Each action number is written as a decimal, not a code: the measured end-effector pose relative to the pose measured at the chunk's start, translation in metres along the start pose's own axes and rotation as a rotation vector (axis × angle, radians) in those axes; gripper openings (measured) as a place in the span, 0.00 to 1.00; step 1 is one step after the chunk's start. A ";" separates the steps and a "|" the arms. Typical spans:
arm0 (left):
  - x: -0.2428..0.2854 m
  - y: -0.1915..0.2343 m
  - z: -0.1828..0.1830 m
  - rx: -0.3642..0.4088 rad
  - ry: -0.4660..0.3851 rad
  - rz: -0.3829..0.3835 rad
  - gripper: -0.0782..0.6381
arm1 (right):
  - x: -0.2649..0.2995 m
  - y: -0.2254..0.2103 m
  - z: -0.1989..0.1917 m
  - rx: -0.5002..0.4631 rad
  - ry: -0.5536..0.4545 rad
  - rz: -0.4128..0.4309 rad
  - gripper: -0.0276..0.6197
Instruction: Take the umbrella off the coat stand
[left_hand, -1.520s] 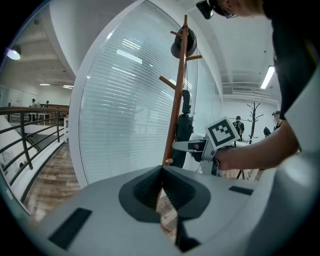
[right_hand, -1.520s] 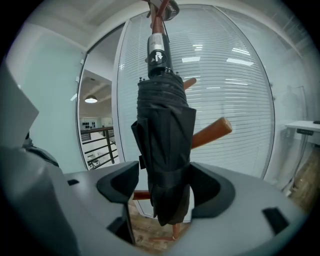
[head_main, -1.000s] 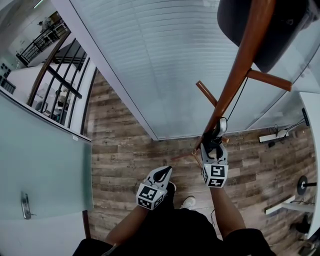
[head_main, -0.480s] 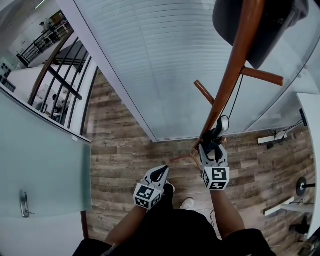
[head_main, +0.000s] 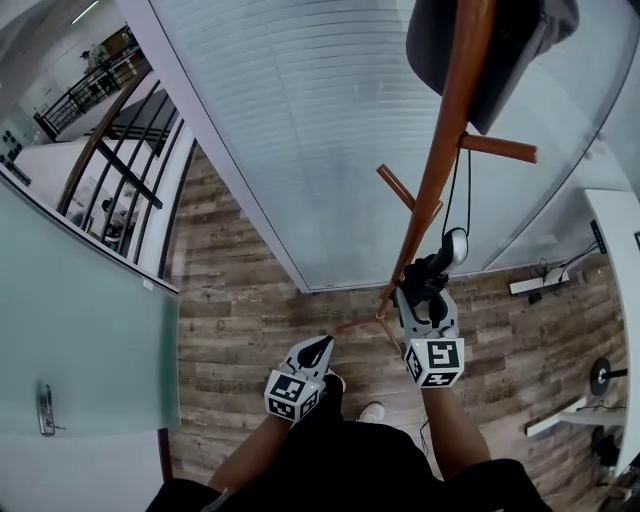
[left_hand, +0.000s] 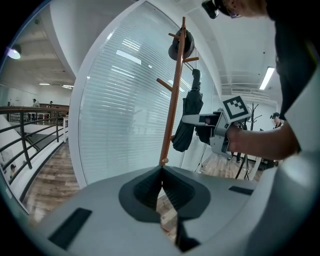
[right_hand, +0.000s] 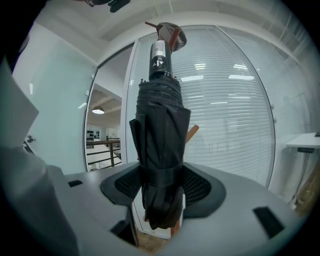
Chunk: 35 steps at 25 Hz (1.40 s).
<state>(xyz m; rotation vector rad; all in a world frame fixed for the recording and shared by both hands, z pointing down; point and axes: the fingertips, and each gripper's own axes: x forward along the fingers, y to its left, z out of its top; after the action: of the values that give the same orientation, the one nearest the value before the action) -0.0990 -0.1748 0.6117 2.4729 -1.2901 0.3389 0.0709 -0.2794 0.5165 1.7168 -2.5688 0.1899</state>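
we have the right gripper (right_hand: 161, 182) clamped on the folded black umbrella (right_hand: 159, 125): its fingers press the bundled cloth from both sides, low on the body. the umbrella hangs upright just beside the coat stand (head_main: 437, 180), handle upward, and a thin cord (head_main: 468, 190) runs from the handle to a peg (head_main: 498, 150) on the pole. the left gripper (left_hand: 161, 186) has its fingers together with nothing between them, and it sits low and well apart from the stand.

to do this step well, we judge that the umbrella should go straight up first so that the cord falls slack. then it should travel out along the peg to the free end, so the loop slides off instead of dragging. the pegs look angled upward, so the loop has to clear the tip. a sideways pull on a taut cord could rock the stand. the hold is on soft cloth, which may slip, so we would keep it firm and the lift slow.

the head view alone shows the cord and the peg that carries it. the right gripper view shows the fingers' bite on the cloth, but not the loop. the left gripper view gives the stand side-on, with a dark hat (left_hand: 182, 44) near the top and the umbrella's full hang beside the pole.
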 end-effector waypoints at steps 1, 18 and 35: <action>0.001 -0.002 0.002 0.005 -0.001 -0.005 0.13 | -0.001 0.000 0.007 -0.001 -0.013 0.004 0.41; 0.014 -0.018 0.035 0.057 -0.045 -0.042 0.13 | -0.019 -0.016 0.127 -0.073 -0.208 0.027 0.41; 0.021 -0.053 0.059 -0.012 -0.114 -0.136 0.13 | -0.053 -0.027 0.201 -0.066 -0.366 0.005 0.42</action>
<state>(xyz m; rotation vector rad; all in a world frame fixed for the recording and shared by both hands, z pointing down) -0.0400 -0.1852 0.5554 2.5857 -1.1537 0.1584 0.1224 -0.2662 0.3132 1.8712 -2.7844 -0.2303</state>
